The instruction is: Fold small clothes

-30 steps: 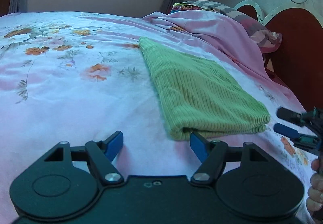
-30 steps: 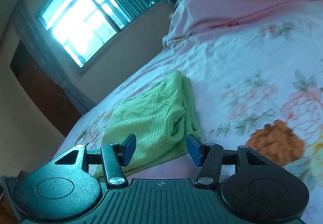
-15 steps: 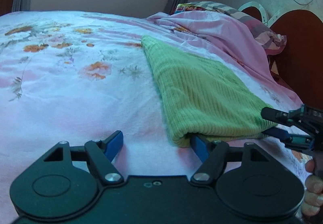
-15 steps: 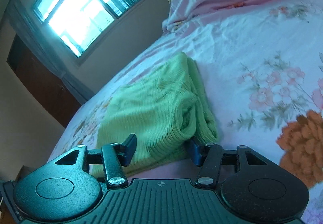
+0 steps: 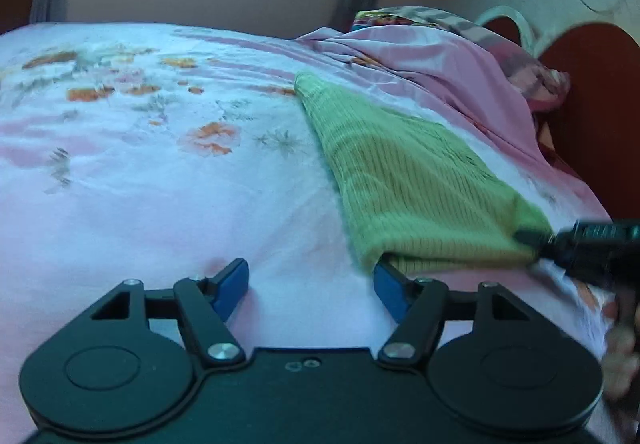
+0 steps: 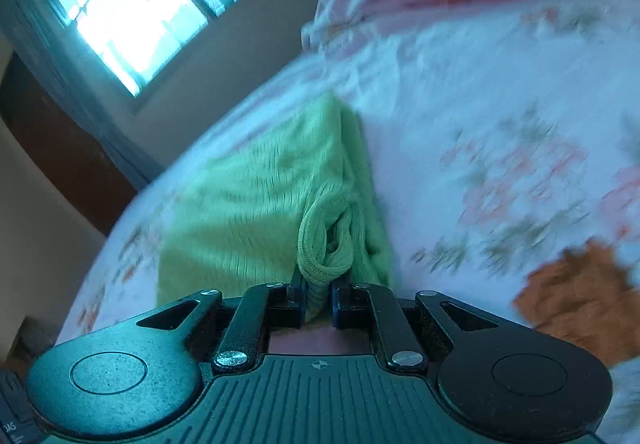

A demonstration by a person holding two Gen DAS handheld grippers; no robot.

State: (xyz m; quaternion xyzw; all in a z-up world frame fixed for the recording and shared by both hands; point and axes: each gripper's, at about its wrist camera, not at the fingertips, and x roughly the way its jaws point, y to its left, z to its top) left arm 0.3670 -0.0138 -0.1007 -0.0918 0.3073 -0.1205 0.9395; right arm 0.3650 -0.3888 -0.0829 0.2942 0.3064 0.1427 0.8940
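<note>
With the right claw (image 6: pixel 318 294) pinched on only one corner of the folded green garment (image 5: pixel 416 180) lying on the bed (image 5: pixel 160 184) and the left claw (image 5: pixel 310 286) wide open, empty, lifting risks unravelling the layers.

Two black round housings with recessed discs are seen on the left gripper (image 5: pixel 310 286), plus silver screws and blue pads. The right gripper (image 6: pixel 318 302) is built alike — a ribbed plate carries a crosshair mark.

Bright window (image 6: pixel 132 16) above a floral-sheeted bed (image 5: pixel 140 180) with red-brown headboard (image 5: pixel 592 92).
</note>
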